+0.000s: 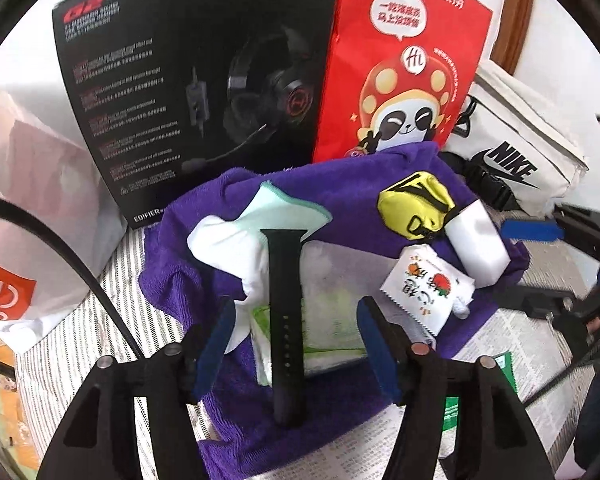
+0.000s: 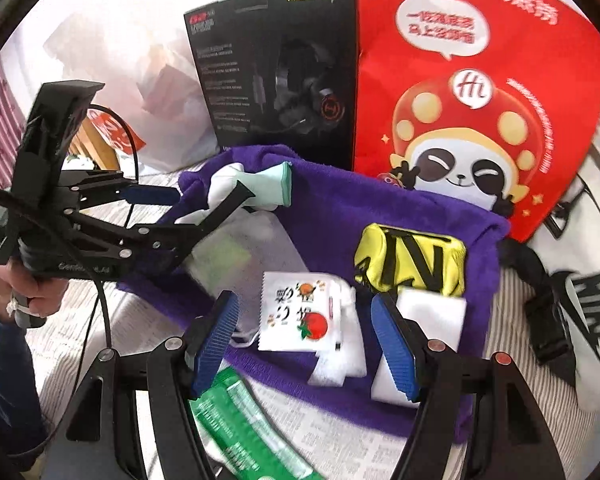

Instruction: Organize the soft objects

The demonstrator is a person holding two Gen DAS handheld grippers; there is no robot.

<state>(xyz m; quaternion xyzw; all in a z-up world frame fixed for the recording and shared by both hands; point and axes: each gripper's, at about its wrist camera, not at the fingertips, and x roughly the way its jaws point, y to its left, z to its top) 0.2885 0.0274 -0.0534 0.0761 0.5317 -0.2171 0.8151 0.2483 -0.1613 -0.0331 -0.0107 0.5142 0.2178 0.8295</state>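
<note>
The left claw (image 1: 296,334) hovered with jaws apart, a black strap (image 1: 286,320) standing between them without touching either pad. Just beyond lay a white sock with a mint cuff (image 1: 256,232) on a rumpled purple towel (image 1: 340,188), hemmed in behind by a black headset box (image 1: 188,80) and a red bag (image 1: 404,60). The right claw (image 2: 304,340) gaped around a white tomato-print packet (image 2: 300,312), with a yellow pouch (image 2: 412,260) ahead of its right finger.

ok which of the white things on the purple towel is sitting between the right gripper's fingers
The small white packet printed with a tomato and an orange. The white sock with the mint cuff lies farther back, and the plain white block sits outside the right-hand finger.
</note>
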